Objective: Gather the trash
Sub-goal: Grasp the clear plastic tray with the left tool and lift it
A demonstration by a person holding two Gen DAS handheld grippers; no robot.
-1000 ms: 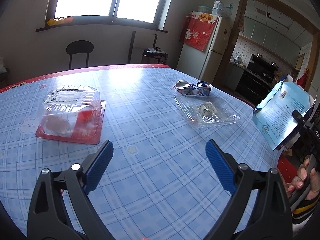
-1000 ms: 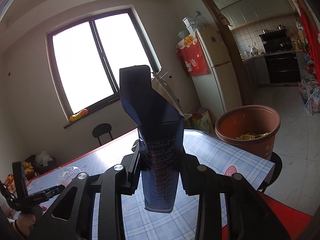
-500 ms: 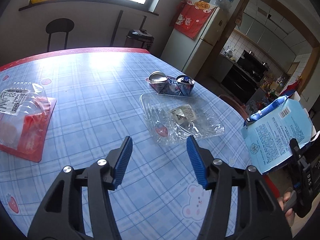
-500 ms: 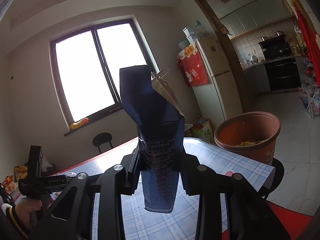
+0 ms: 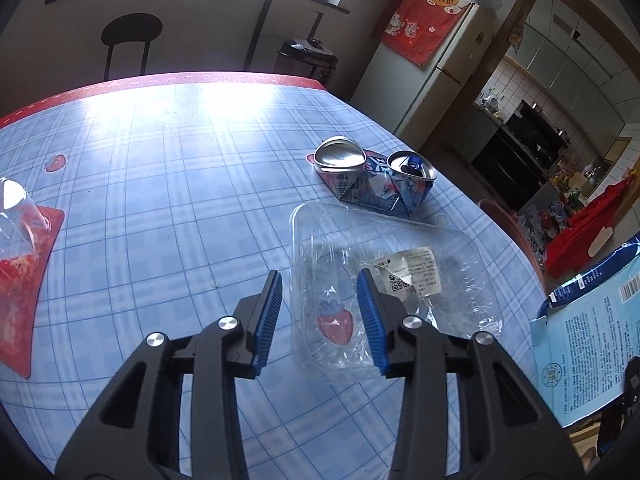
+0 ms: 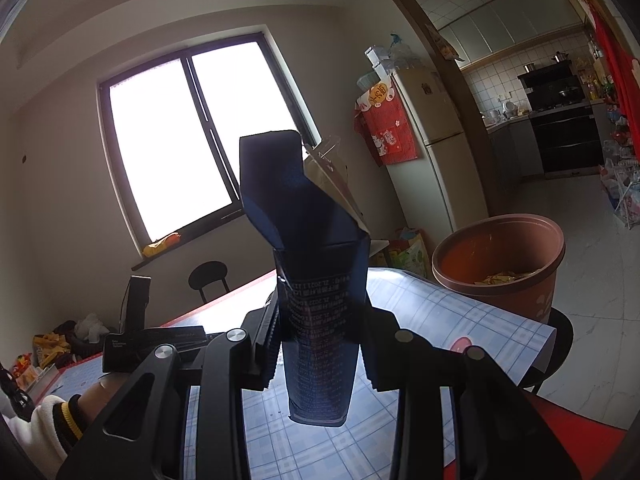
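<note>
The left hand-held gripper is narrowing its jaws after swinging across the table from the red-backed package, and is now straddling the near edge of the clear plastic tray, not yet pinching it. The right hand-held gripper is clamping the blue carton upright near the bin. The tray looks like the next pickup.

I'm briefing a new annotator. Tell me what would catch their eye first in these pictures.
In the right wrist view, the blue carton clamped upright in the right gripper fills the centre, with the brown bin beyond the table edge at right. In the left wrist view, the left gripper, its jaws just closing, straddles the near rim of a clear tray, pads not yet pressing. A crushed can lies behind it.
</note>
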